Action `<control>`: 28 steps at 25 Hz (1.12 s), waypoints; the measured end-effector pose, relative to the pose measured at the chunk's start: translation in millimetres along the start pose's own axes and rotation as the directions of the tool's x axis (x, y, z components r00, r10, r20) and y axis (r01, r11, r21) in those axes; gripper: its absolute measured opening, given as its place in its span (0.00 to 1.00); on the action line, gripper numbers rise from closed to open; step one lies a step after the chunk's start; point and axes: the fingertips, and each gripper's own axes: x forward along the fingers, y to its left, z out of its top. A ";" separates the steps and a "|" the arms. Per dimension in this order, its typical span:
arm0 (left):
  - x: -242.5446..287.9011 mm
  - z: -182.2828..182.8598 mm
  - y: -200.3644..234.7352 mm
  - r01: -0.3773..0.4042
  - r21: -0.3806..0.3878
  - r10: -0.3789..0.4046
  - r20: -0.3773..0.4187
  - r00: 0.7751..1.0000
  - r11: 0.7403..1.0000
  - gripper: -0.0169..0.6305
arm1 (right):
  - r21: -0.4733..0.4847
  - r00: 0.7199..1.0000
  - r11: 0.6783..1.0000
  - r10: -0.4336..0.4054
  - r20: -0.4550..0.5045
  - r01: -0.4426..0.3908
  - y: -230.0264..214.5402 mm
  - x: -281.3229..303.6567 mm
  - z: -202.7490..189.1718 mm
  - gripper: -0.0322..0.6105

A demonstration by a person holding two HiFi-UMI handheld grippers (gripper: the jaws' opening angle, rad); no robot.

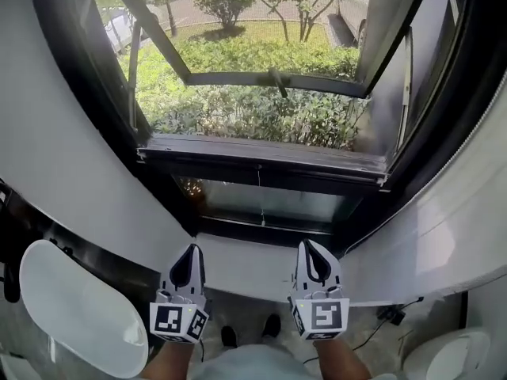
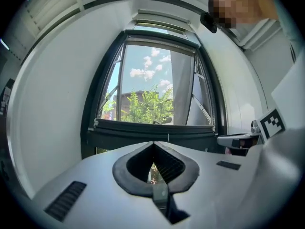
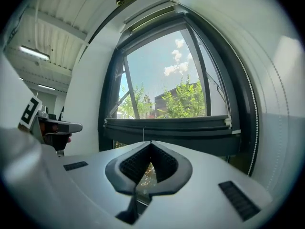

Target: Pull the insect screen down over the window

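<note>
Both empty, jaws together: left gripper (image 1: 192, 248), right gripper (image 1: 308, 245), side by side facing window (image 1: 261, 157)

Nothing you can actually read here: no words, brand names or numbers anywhere. The closest you get is the black-and-white square patterns on your left cube (image 1: 179, 321) and right cube (image 1: 320, 317), and those are just blocky codes, not letters. Each cube also peeks in at the edge of the other gripper's view, same deal. There's a dark patch (image 2: 5, 98) at the far left of the left gripper view that may carry some print, but it's too smeared to tell.
</note>
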 end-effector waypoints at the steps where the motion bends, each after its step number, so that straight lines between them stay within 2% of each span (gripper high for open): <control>1: -3.2 1.0 -3.3 0.005 0.008 -0.005 0.000 1.000 1.000 0.05 | 0.004 1.000 1.000 0.005 0.001 -0.005 3.8 -5.8 -0.8 0.06; 5: -21.2 8.0 -19.9 0.053 0.054 -0.054 0.017 0.998 0.997 0.05 | -0.006 1.000 1.000 -0.004 0.015 0.004 16.5 -34.1 1.1 0.06; 9: -51.1 13.6 -38.1 0.130 0.090 -0.133 0.028 0.991 0.987 0.05 | -0.021 0.998 0.998 -0.063 0.024 0.063 28.1 -77.3 7.4 0.06; 14: -128.9 23.4 -32.4 0.177 0.094 -0.182 0.052 0.982 0.980 0.05 | -0.029 0.995 0.995 -0.098 0.023 0.099 85.0 -138.5 13.7 0.06; 18: -207.5 27.9 -11.6 0.188 0.114 -0.196 0.068 0.978 0.976 0.05 | -0.045 0.998 0.997 -0.058 0.022 0.059 167.5 -181.3 19.3 0.06; 22: -266.6 14.0 15.1 0.176 0.067 -0.179 0.044 0.983 0.982 0.05 | -0.067 1.000 0.998 0.002 -0.016 -0.003 241.8 -215.6 14.6 0.06; 28: -311.4 2.2 35.9 0.153 0.040 -0.154 0.018 0.988 0.987 0.05 | -0.106 0.997 0.992 0.064 -0.033 -0.067 294.2 -244.5 18.7 0.06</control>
